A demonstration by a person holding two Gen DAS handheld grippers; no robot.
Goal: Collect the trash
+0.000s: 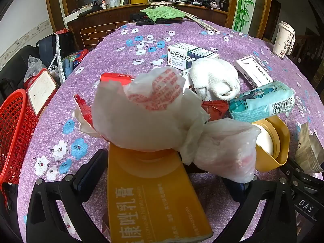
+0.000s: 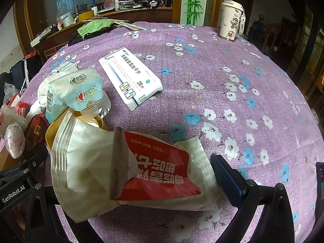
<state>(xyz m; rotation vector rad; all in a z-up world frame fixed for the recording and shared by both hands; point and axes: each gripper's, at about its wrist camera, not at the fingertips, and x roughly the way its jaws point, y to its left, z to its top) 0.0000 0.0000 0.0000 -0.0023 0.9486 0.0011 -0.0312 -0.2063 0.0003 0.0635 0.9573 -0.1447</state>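
1. In the left wrist view, an orange box lay nearest the camera, flat on the table at its near edge, between the wide-apart jaws of the left gripper; neither pad could be seen pressing on it.
2. A crumpled white plastic bag with red print rested on the far end of the orange box, and a second, smaller bag lay just beside it to the right.
3. Behind the bags sat a white sock, a pale blue tissue pack, a yellow tub on its side and a green-and-white medicine box.
4. A red basket stood at the table's left edge.
5. In the right wrist view, a torn red-and-white wet wipe packet lay nearest, at the near edge, between the spread jaws of the right gripper; the right pad stood just beside it, and contact could not be told.
6. A white pill box lay flat toward the table's middle, well apart from the packet.
7. A cartoon-print cup stood upright at the far right edge.
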